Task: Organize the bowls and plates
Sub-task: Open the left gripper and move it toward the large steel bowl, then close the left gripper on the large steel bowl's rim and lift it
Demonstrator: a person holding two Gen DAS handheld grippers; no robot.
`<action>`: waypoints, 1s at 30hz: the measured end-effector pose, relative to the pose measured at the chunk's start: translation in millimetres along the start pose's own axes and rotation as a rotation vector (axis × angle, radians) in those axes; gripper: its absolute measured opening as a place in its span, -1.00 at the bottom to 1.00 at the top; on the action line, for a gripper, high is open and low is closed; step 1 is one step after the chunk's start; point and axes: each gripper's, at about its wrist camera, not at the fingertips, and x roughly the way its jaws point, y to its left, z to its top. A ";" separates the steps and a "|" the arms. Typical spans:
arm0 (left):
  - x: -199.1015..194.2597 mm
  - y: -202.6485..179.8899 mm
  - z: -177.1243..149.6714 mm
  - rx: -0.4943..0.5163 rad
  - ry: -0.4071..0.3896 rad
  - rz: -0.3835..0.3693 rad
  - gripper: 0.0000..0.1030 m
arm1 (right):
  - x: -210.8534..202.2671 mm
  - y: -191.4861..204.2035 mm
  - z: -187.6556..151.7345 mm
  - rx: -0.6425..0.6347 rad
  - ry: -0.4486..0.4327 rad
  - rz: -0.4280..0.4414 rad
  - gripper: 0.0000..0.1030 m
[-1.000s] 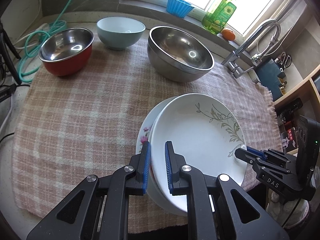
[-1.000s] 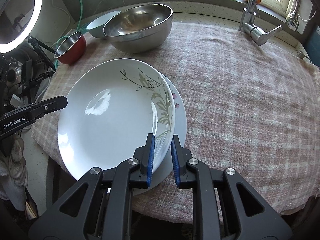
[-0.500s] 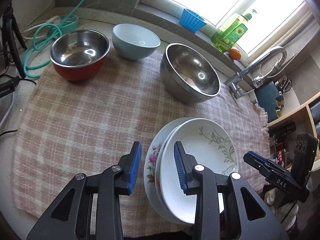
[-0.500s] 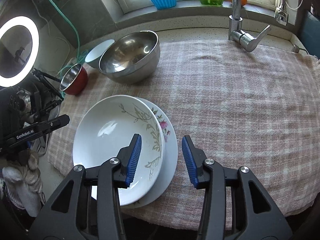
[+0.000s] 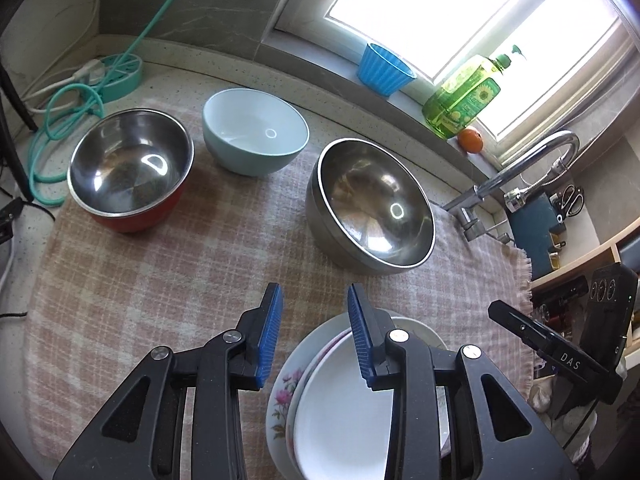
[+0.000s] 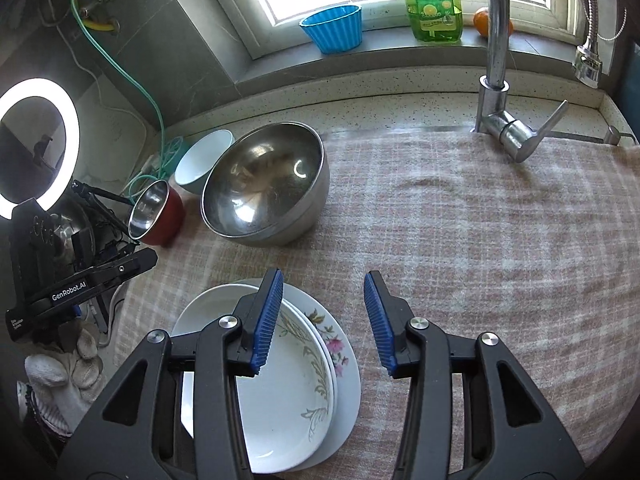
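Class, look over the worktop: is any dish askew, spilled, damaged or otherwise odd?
Only a little. The large steel bowl sits tipped on the checked cloth, its rim lower toward the stacked plates. The upper plate lies off-centre on the flowered one. Nothing looks spilled or broken.

Checked cloth (image 6: pixel 500 248), faucet (image 6: pixel 500 92), soap bottle (image 6: pixel 434 0), orange (image 5: pixel 470 140)

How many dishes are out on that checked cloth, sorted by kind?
Metal bowls: 2, the large steel bowl and the red-sided steel bowl.
Ceramic bowls: 1, the pale blue bowl.
Plates: 2, the leaf-pattern plate stacked on the pink-flower plate.
Total: 5 dishes.
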 end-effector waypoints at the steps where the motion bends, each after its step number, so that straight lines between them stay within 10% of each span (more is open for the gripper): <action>1: 1.9 -0.5 3.4 -0.001 0.000 -0.001 -0.38 | 3.5 1.2 3.8 -0.004 0.003 0.003 -0.15; 20: 55.1 -4.6 43.0 -0.054 0.065 -0.002 -0.33 | 79.6 1.8 49.1 0.013 0.136 0.053 -0.15; 30: 68.0 -14.5 45.7 -0.003 0.074 0.012 -0.49 | 89.6 12.4 51.1 -0.042 0.155 0.066 -0.53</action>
